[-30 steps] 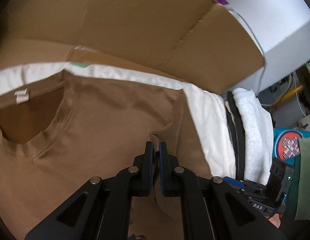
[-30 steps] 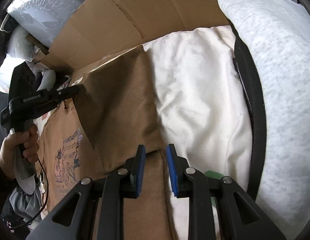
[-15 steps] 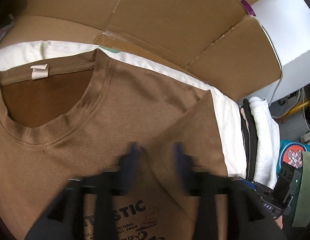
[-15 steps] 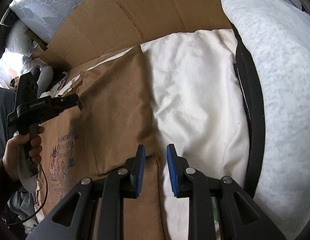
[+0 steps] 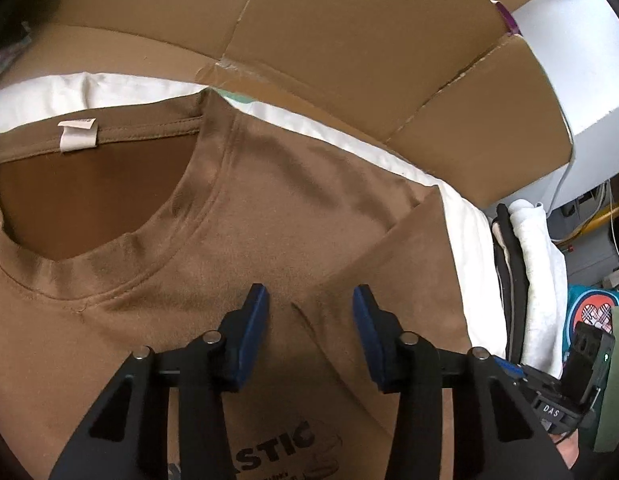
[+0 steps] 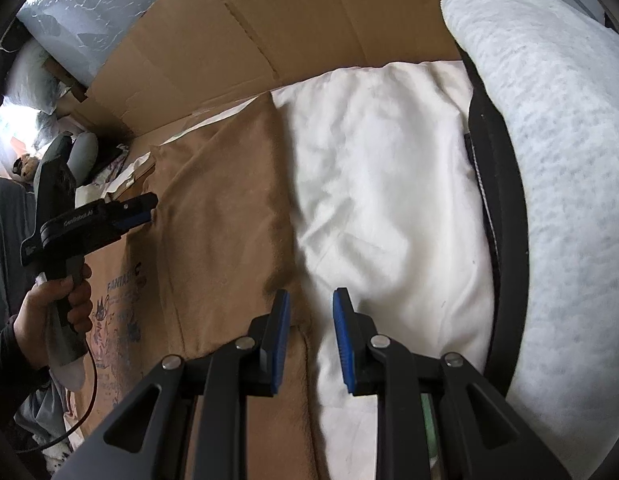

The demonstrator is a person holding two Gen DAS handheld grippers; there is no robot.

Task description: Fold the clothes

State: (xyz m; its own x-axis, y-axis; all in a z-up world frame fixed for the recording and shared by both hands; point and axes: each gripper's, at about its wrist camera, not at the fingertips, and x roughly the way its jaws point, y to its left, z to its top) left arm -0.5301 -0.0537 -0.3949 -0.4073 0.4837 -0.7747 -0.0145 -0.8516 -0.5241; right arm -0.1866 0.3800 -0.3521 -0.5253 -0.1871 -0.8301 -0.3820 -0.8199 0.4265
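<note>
A brown T-shirt (image 5: 293, 208) lies flat, front up, on a white cloth (image 6: 389, 184) that is spread over flattened cardboard (image 5: 349, 40). Its round neckline sits at the upper left of the left wrist view, with a small white tag (image 5: 78, 134) sewn inside the back of the collar; the print on the tag is too small to read. One sleeve (image 5: 413, 280) is folded inward across the chest, its edge running diagonally beside the white cloth. Dark printed lettering on the chest shows the letters "ASTIC" in the left wrist view and "FANTAS" in the right wrist view, above a cartoon drawing whose smaller text is illegible. The left gripper (image 5: 309, 308) hovers over the chest just below the collar, its blue-padded jaws spread wide with nothing between them; its black body reads "GenRobot.AI" in the right wrist view, where a hand (image 6: 49, 312) grips its handle. The right gripper (image 6: 309, 312) hangs over the folded edge of the shirt where brown fabric meets white cloth, jaws parted and empty. Its body, seen at the lower right of the left wrist view, carries the letters "DAS". A stack of folded clothes (image 6: 549, 160), grey-white on top with a black layer beneath, lies beside the white cloth.
</note>
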